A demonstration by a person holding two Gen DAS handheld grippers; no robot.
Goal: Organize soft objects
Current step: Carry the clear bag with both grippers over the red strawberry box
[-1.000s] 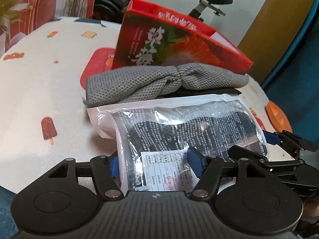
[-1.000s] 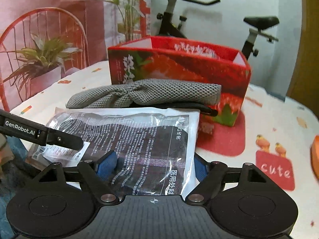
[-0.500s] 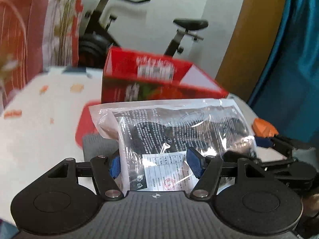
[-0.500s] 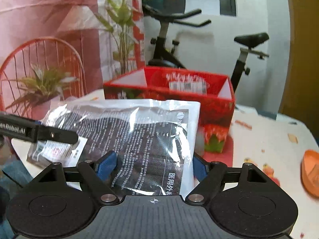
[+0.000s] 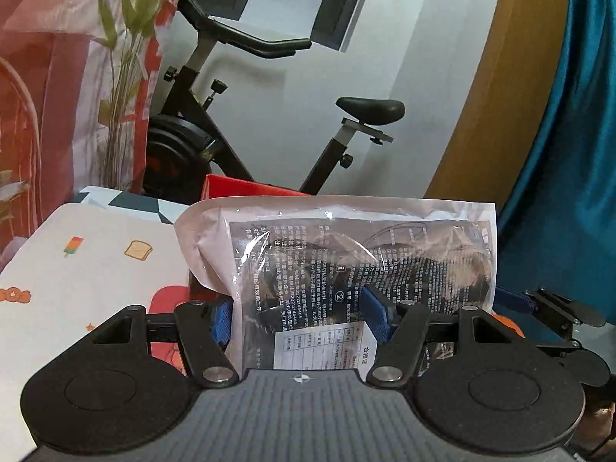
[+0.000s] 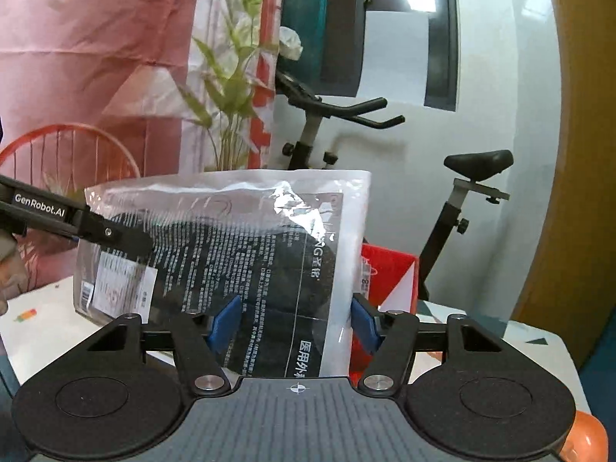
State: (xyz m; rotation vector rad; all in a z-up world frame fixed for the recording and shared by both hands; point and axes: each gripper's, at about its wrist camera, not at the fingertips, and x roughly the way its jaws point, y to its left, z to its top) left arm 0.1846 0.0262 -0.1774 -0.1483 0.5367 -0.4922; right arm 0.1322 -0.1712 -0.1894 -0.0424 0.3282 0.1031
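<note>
A clear plastic pack of dark masks [image 5: 346, 261] with printed text and a white label is held up in the air, above the table. My left gripper [image 5: 302, 315] is shut on its near left end. My right gripper [image 6: 292, 321] is shut on its right end [image 6: 246, 254]. The red strawberry box [image 5: 246, 192] shows only as a rim behind the pack; in the right wrist view it [image 6: 389, 273] stands just right of the pack. The left gripper's fingers [image 6: 111, 235] reach in from the left. The grey knitted cloth is hidden.
The patterned white tablecloth [image 5: 96, 261] lies below left. An exercise bike [image 5: 238, 142] stands behind the table. A plant and pink curtain [image 6: 115, 57] are at the back left. An orange object [image 6: 585, 435] sits at the table's right edge.
Both grippers have lifted the mask pack off the grey cloth and up in front of the box. The cloth has dropped out of sight below.
</note>
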